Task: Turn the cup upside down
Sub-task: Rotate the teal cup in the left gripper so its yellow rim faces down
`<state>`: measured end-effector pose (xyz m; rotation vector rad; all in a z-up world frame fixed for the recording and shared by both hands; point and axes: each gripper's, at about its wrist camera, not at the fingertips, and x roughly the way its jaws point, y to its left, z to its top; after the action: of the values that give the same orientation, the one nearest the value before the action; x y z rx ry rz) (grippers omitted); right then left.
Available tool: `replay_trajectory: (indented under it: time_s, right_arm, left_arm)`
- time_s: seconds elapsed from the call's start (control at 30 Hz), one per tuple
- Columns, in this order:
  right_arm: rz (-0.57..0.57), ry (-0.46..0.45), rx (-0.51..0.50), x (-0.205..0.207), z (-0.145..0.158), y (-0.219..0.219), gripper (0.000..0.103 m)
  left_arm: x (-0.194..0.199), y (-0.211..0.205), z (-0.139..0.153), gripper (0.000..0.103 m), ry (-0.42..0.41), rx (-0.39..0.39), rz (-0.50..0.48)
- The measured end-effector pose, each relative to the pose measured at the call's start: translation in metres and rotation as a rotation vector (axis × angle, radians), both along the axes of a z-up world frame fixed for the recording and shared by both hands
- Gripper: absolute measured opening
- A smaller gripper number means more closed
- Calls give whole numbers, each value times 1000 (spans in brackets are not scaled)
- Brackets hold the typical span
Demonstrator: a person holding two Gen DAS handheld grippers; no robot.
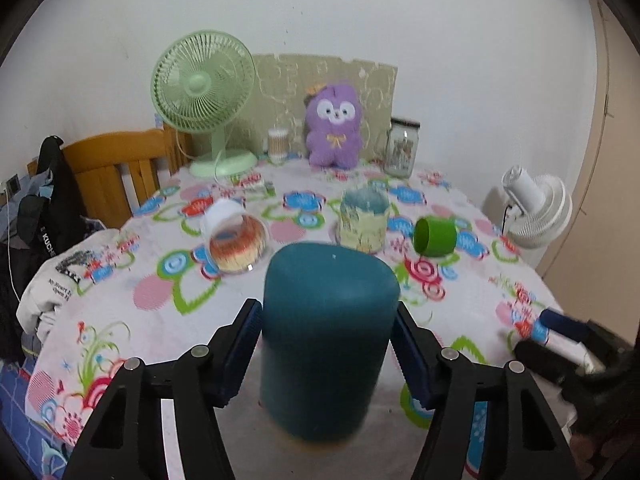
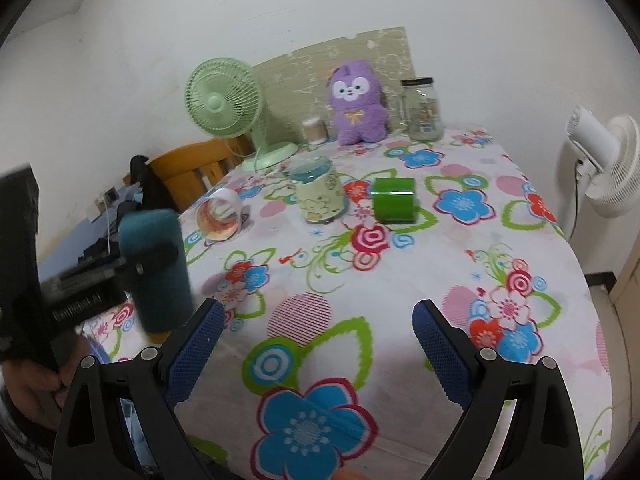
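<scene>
A dark teal cup (image 1: 328, 336) stands between the fingers of my left gripper (image 1: 326, 352), closed base up, its lower end near the floral tablecloth (image 1: 152, 292). The blue pads press its two sides, so the gripper is shut on it. In the right wrist view the same teal cup (image 2: 158, 272) shows at the left edge, held by the left gripper (image 2: 132, 268) over the table's near left side. My right gripper (image 2: 318, 344) is open and empty above the tablecloth (image 2: 400, 280), well right of the cup.
A clear cup with an orange pattern (image 1: 236, 240) lies on its side. A yellow-green cup (image 1: 364, 220) stands upside down mid-table and a green cup (image 1: 434, 236) lies beside it. A green fan (image 1: 204, 92), purple plush (image 1: 334, 128) and glass jar (image 1: 402, 146) line the back. A white fan (image 1: 536, 208) stands right.
</scene>
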<state>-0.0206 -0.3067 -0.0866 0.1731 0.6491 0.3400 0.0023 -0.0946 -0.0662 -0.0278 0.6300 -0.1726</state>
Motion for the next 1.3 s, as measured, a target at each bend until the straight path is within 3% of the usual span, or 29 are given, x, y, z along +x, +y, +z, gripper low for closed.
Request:
replay_trajectory:
  time_s: [0.2, 1.17, 1.3]
  right_arm:
    - [27, -14, -15, 2, 4, 14, 96]
    - [31, -2, -31, -1, 1, 20, 96]
    - [30, 4, -31, 0, 0, 21, 96]
  left_arm:
    - [-1, 6, 17, 65, -15, -12, -1]
    - [-3, -3, -1, 61, 38, -8, -33]
    - [5, -2, -3, 66, 73, -20, -48]
